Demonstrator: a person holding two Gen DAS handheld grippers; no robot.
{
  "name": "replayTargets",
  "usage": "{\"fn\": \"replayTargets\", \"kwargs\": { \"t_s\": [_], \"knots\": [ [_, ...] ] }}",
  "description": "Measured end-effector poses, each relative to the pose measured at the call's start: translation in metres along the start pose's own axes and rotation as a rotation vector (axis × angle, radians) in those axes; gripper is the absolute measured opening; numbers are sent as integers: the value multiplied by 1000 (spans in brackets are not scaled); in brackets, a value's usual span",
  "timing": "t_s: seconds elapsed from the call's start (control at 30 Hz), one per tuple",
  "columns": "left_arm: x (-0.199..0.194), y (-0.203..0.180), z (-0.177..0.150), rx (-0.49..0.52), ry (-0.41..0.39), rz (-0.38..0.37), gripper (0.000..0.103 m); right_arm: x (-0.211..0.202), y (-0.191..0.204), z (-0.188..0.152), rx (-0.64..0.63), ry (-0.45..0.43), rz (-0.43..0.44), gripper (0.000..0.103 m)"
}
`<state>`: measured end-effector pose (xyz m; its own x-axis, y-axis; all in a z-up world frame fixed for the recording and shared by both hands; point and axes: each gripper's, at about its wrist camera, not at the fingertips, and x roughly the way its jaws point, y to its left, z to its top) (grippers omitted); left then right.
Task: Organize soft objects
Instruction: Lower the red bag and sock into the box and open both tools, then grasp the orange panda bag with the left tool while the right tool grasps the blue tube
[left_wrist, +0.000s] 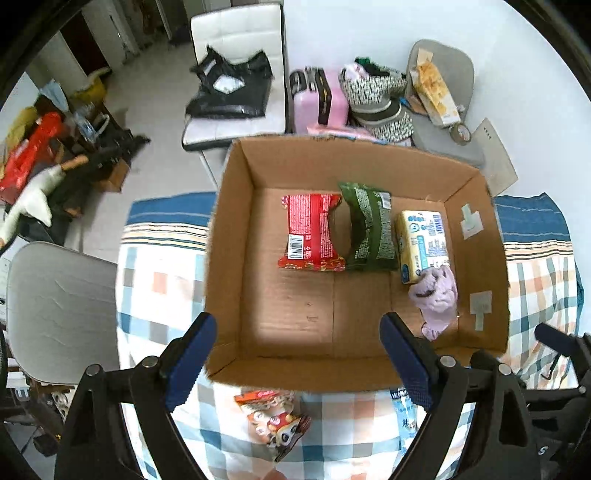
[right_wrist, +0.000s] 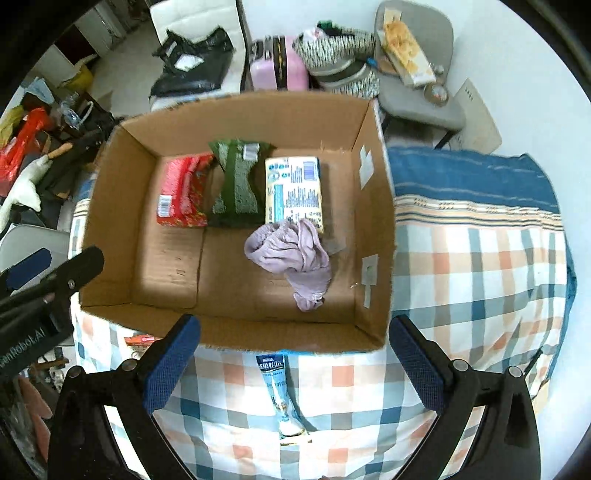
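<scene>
An open cardboard box (left_wrist: 236, 258) sits on a checked cloth (left_wrist: 159, 280) with a blue band along its far edge, and everything here is placed against that box. Inside it, along the far wall, three packs lie side by side: a red packet (left_wrist: 312, 230) toward the left, a dark green packet (left_wrist: 369, 227) touching it in the middle, and a pale yellow and blue pack (left_wrist: 421, 243) on the right. A crumpled lilac cloth (right_wrist: 291, 254) lies in the box in front of the yellow and blue pack, overlapping its near end, closer to the right wall than to the left. The near left part of the box floor is bare cardboard. Outside the box, just in front of its near wall, an orange snack packet (left_wrist: 273, 421) with cartoon figures lies on the checked cloth toward the left, and a light blue sachet (right_wrist: 279, 391) lies toward the middle, its top end touching the box edge. The left gripper (left_wrist: 297, 354) hangs above the near wall of the box with its blue-padded fingers spread wide and nothing between them. The right gripper (right_wrist: 293, 362) hovers likewise over the near wall, above the sachet, fingers wide apart and empty.
</scene>
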<state>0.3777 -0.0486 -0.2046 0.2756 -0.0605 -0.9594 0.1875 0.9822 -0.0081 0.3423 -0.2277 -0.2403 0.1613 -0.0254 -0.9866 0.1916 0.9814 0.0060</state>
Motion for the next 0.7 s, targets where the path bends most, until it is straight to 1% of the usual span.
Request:
{"fn": "replayTargets", "kwargs": {
  "t_s": [0.2,0.5,0.6,0.7],
  "knots": [
    [-41,4,-22,-8,-73,10,90,-44,3,-21,-17,-74,4,103],
    [-92,9,-49,-44,-141,6,90,-92,7,-52,-35,-147,39,103],
    [-103,13,-58,-54,-149,2,90,-99,6,-62,-34,-146,71,103],
    [-103,21,-71,-82,-142,12,90,-91,5,-74,-47,-116,80,103]
  ]
}}
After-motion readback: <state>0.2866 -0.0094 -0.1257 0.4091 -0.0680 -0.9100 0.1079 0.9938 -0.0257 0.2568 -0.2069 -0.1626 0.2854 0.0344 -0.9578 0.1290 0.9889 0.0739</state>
